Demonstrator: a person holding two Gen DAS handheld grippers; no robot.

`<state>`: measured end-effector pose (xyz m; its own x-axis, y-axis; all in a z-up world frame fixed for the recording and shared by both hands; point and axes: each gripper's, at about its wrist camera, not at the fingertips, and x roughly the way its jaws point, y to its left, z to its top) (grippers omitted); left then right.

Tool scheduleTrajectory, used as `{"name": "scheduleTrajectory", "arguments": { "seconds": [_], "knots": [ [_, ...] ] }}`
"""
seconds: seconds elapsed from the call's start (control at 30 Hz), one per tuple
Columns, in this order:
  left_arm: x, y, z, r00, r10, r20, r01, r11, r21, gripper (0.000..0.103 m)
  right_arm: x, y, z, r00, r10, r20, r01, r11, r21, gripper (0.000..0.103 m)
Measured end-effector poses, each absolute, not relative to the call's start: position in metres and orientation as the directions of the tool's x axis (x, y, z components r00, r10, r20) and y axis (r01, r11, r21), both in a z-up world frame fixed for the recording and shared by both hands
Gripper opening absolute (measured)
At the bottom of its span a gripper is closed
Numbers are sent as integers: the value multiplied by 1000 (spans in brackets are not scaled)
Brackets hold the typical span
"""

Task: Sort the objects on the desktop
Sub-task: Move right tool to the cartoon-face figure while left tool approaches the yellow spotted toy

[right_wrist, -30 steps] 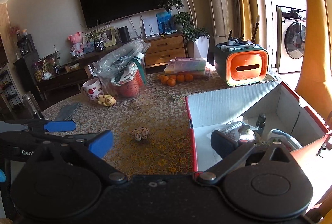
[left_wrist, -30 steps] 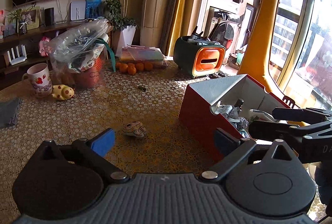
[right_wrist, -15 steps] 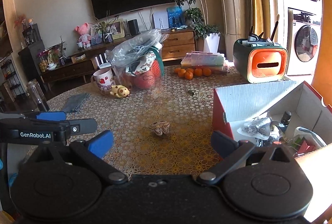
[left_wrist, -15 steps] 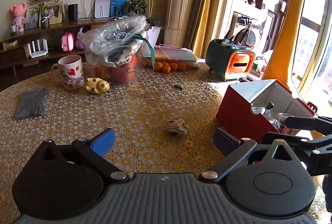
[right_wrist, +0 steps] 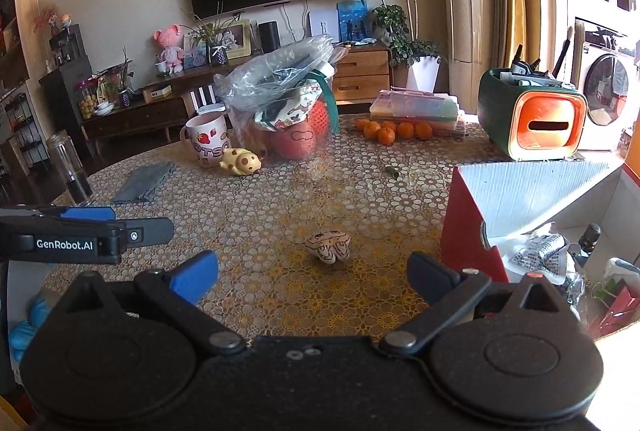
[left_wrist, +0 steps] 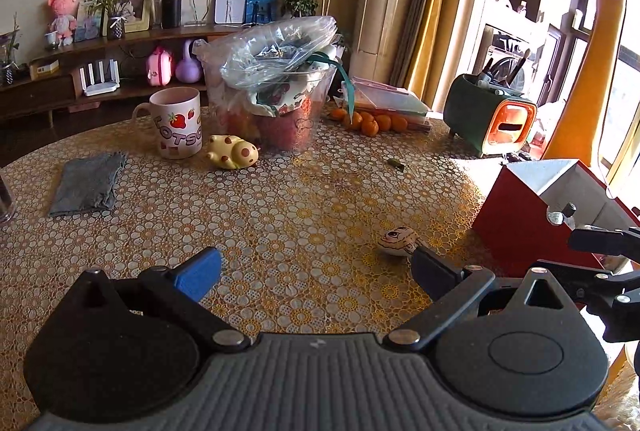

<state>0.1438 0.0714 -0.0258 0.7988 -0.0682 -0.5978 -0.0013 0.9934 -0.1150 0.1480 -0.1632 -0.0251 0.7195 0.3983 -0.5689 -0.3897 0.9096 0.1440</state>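
A small striped toy turtle (left_wrist: 399,241) (right_wrist: 330,245) lies on the patterned table just left of a red box (left_wrist: 516,215) (right_wrist: 466,231) with white inner walls. Several small items, among them a foil packet (right_wrist: 540,251), fill the box. My left gripper (left_wrist: 316,273) hovers open and empty, its right fingertip close to the turtle. My right gripper (right_wrist: 312,273) is open and empty too, with the turtle a little ahead between its fingers. Each gripper shows at the edge of the other's view.
Further back stand a strawberry mug (left_wrist: 176,123), a yellow spotted toy (left_wrist: 234,151), a plastic-wrapped bucket (left_wrist: 280,99), several oranges (right_wrist: 394,131), a green and orange organiser (right_wrist: 532,115) and a small dark scrap (left_wrist: 395,163). A grey cloth (left_wrist: 88,183) and a glass bottle (right_wrist: 72,167) sit left.
Both grippers have pulled back and swung left, away from the red box. The box has slid to the right of both views, and the turtle now sits nearer the middle.
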Motion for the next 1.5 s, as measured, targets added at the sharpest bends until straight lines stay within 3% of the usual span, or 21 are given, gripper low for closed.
{"name": "scheduleTrajectory", "arguments": {
  "seconds": [0.77,1.5],
  "knots": [
    [275,113,-75,810,62,-583,-76,997,0,102,242,-123,-87,667,402,-628,-452,888,89,98],
    [397,130,-128,808,134,-573,-52,986,158,103,284,-101,-124,615,398,-680,-468,879,91,85]
  ]
}}
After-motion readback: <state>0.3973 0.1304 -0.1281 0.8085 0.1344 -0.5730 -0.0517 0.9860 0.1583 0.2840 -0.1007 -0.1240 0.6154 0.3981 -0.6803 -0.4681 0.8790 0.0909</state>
